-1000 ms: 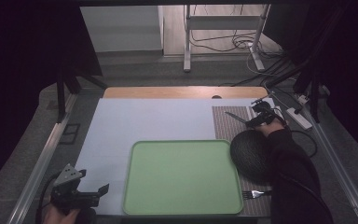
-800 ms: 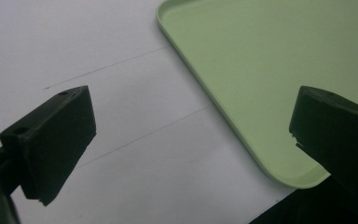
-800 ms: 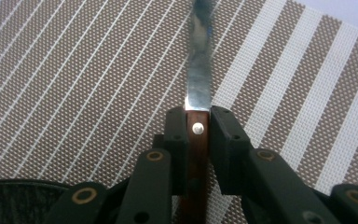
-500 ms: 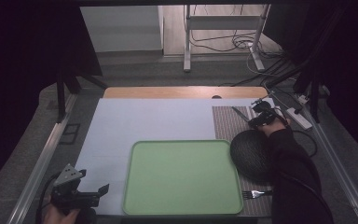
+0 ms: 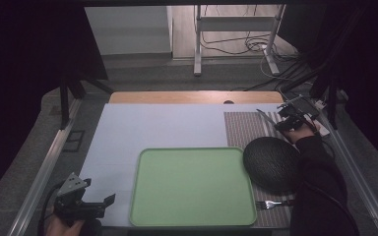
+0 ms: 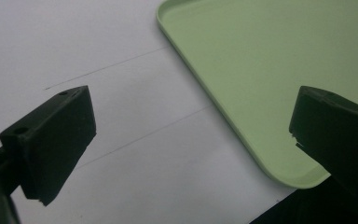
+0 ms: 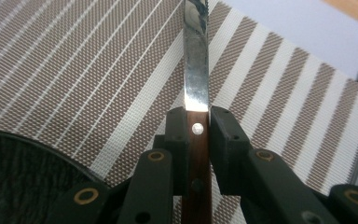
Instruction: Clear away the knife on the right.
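the table is covered by a pale blue-white sheet (image 5: pixel 162 128), with a strip of bare wood (image 5: pixel 192 97) along its far edge. beyond that lies a grey floor with loose cables (image 5: pixel 236 44) and the legs of a white stand (image 5: pixel 197 49); the rest of the room is dark.

taking the green tray (image 5: pixel 192 187) as landmark: it sits on the sheet near the person's edge. a striped woven placemat (image 5: pixel 241 129) lies just beyond its far right corner, a dark round plate (image 5: pixel 271 162) sits on the mat right beside the tray's right rim, and a fork (image 5: pixel 270 202) lies off the tray's near right corner.

the right gripper (image 5: pixel 288 119) hangs over the mat, well past the tray's far right corner, its jaws having just closed onto a knife (image 5: pixel 265 117). the left gripper (image 5: pixel 109 200) sits just off the tray's near left corner, jaws spread wide with nothing between them.

the right gripper view shows what the high view cannot: the pads (image 7: pixel 176 135) clamp the knife's (image 7: pixel 196 88) wooden handle just below a rivet, the steel blade pointing away over the stripes, the plate's (image 7: pixel 23 177) rim at lower left. the left gripper view shows the tray's (image 6: pixel 242 121) rounded corner and raised lip, and faint creases in the sheet (image 6: pixel 121 140).
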`<control>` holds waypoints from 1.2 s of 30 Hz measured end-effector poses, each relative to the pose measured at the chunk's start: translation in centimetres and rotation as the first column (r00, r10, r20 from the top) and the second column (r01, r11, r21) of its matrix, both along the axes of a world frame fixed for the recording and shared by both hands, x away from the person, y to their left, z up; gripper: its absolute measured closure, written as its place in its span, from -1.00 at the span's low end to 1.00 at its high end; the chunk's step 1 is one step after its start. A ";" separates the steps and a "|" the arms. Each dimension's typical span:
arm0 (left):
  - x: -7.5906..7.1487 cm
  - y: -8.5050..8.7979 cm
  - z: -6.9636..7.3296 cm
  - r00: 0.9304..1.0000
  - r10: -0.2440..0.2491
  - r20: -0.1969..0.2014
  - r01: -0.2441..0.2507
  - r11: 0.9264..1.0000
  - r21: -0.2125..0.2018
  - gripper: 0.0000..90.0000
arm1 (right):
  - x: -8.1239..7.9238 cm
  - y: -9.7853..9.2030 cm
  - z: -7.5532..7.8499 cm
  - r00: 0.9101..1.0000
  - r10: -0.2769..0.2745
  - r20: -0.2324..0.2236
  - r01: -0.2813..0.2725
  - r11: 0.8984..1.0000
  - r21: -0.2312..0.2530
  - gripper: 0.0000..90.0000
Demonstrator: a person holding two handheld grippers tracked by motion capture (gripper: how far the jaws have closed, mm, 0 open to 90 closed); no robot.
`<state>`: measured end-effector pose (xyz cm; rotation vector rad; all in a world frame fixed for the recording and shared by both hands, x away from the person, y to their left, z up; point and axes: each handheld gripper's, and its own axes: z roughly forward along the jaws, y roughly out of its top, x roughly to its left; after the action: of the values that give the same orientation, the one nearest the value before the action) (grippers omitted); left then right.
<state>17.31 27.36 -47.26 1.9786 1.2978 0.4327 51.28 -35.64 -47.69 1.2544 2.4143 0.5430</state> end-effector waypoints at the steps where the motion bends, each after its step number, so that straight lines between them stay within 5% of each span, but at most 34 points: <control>1: 0.0 0.0 0.0 1.000 0.001 -0.001 -0.001 1.000 -0.001 -0.98 | -0.1 -0.1 0.2 1.000 -0.005 0.004 0.005 1.000 0.013 0.73; 17: 0.0 0.0 0.0 1.000 0.001 -0.002 -0.001 1.000 -0.001 -0.98 | -2.9 2.5 1.0 1.000 0.012 -0.010 -0.011 0.992 0.124 0.72; 36: 0.0 0.1 0.0 1.000 0.003 -0.001 -0.003 1.000 -0.005 -0.98 | -7.8 7.0 0.9 0.995 0.092 -0.030 -0.086 0.984 0.156 0.72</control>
<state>17.29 27.43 -47.26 1.9732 1.3009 0.4294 43.44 -28.67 -46.79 1.2316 2.5098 0.7518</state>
